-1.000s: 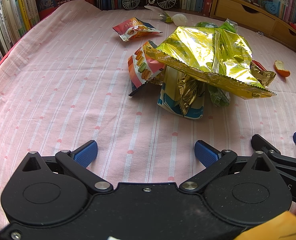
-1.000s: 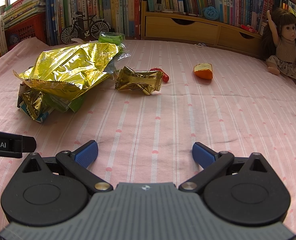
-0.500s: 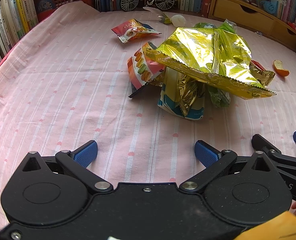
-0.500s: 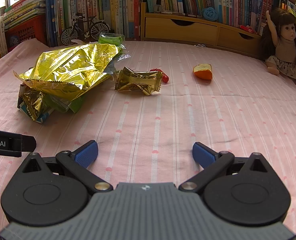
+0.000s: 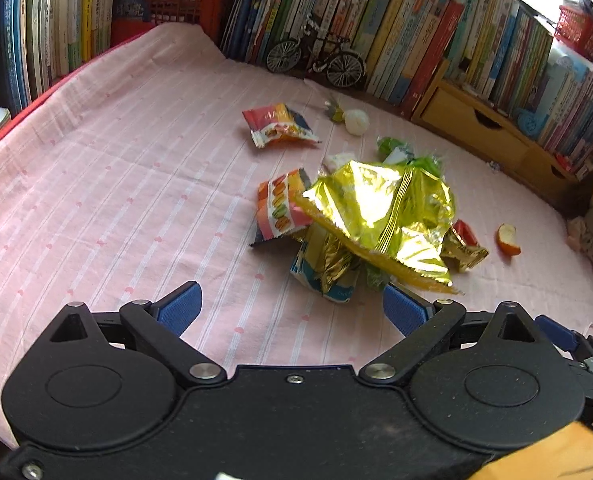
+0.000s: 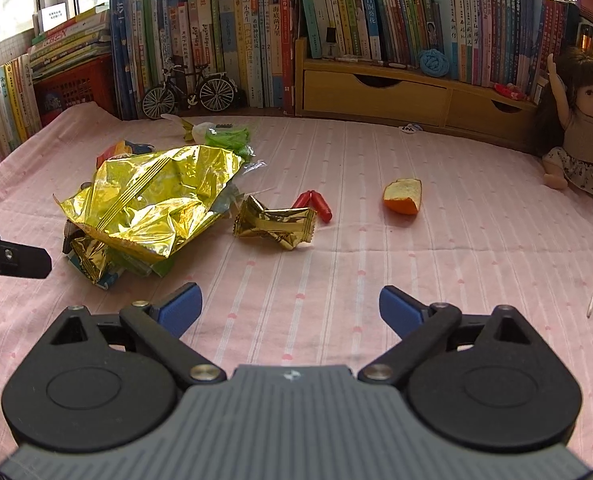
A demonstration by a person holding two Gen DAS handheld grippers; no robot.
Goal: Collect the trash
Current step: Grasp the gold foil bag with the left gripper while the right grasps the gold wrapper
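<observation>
Fingers on my left gripper (image 5: 292, 306) and right gripper (image 6: 290, 306) are spreading wide, pinching nothing, facing the gold foil bag (image 5: 384, 216).

Crumpled gold foil bag (image 5: 380, 216) tops wrapper pile (image 5: 324, 264); orange peel (image 6: 403, 197) apart.

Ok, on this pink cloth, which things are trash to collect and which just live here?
Trash to collect:
big gold foil bag
small gold wrapper
red wrapper
orange peel
green wrapper
macaron packets

Just lying about:
model bicycle
doll
books
wooden drawers
</observation>
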